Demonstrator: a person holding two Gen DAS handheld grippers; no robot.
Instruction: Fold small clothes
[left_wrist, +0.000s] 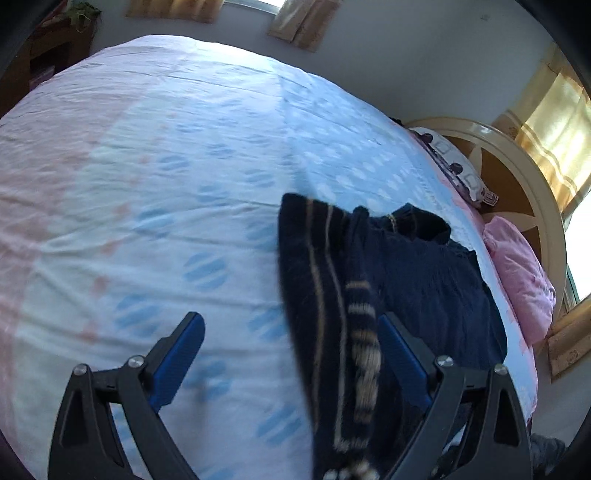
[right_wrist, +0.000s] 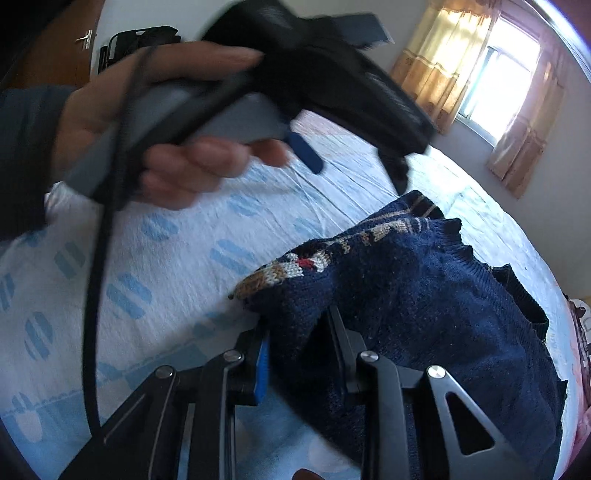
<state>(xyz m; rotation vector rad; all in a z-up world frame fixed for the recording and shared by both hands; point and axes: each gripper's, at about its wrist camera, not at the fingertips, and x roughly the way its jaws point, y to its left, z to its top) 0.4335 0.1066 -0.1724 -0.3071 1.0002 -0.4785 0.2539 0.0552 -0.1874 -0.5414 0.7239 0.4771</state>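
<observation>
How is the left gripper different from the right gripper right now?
The left gripper has its blue-padded fingers spread wide and empty, while the right gripper has its fingers pinched on the navy knitted sweater with tan pattern. The left one hangs over the blue-patterned bed sheet; the right one sits at the sweater's edge. Both are black with blue pads.

Bright window (right_wrist: 496, 79) (yellow curtains (right_wrist: 436, 62)), white wall (left_wrist: 406, 55), patterned bedsheet (left_wrist: 166, 166).

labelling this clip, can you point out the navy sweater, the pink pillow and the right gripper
navy sweater (right_wrist: 424, 295): right wrist view, plain knit body
pink pillow (left_wrist: 521, 277): left wrist view, middle of its top
right gripper (right_wrist: 301, 354): right wrist view, between fingertips
</observation>
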